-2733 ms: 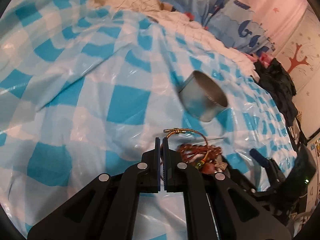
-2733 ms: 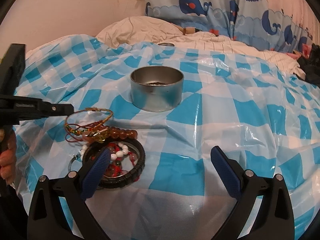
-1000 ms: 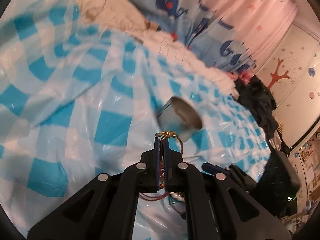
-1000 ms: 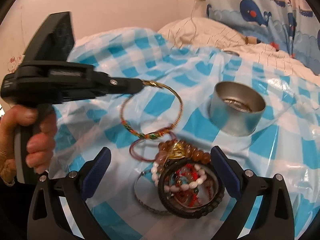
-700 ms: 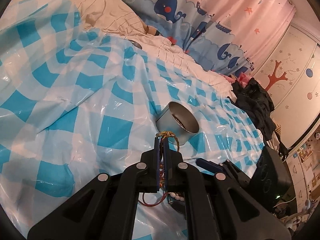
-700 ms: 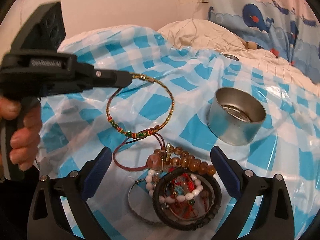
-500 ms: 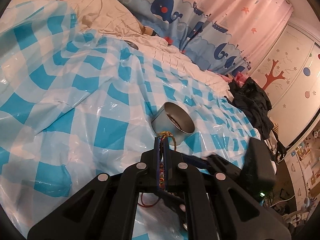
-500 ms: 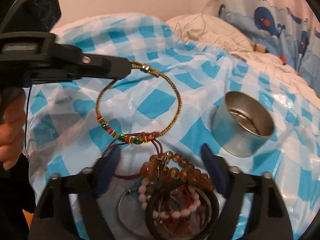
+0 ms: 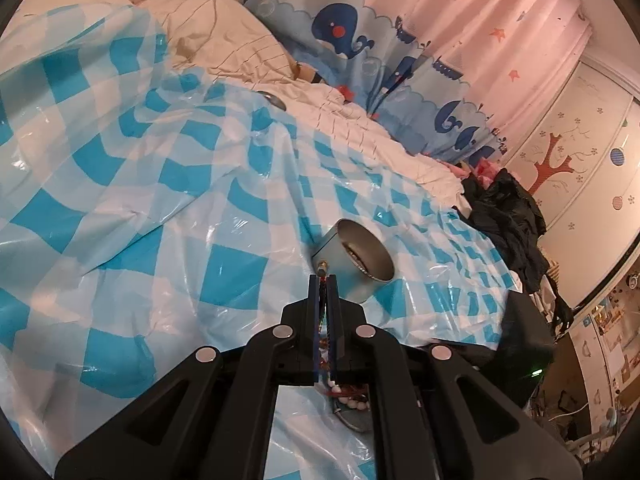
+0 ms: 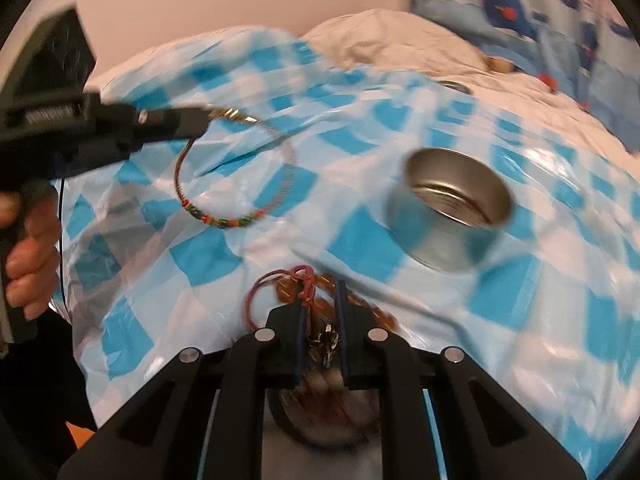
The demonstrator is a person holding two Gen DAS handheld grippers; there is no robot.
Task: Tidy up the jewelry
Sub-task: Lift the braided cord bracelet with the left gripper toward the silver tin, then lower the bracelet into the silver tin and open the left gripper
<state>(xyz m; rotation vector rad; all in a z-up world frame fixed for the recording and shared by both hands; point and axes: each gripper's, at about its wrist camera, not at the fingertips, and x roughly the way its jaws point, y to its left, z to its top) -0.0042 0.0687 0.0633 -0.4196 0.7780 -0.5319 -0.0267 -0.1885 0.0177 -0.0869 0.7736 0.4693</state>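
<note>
My left gripper [image 9: 324, 278] is shut on a thin braided bracelet [image 10: 236, 172] with a gold clasp and holds it in the air, clear of the cloth. A round metal tin [image 9: 358, 254] stands open just beyond it, also in the right wrist view [image 10: 452, 208]. My right gripper [image 10: 320, 300] is down over the pile of bracelets [image 10: 304, 292], its jaws nearly closed around a red cord and brown beads. The view is blurred, so the grip is unclear.
A blue-and-white checked plastic sheet [image 9: 168, 208] covers the bed. A pillow [image 9: 224, 44] and whale-print curtain [image 9: 360, 52] lie behind. Dark clothes [image 9: 508, 216] sit at the right edge. A small metal lid [image 9: 274, 100] lies far back.
My left gripper has lifted the braided bracelet free of the pile. My right gripper has dropped onto the pile and its jaws have closed from wide open to a narrow gap.
</note>
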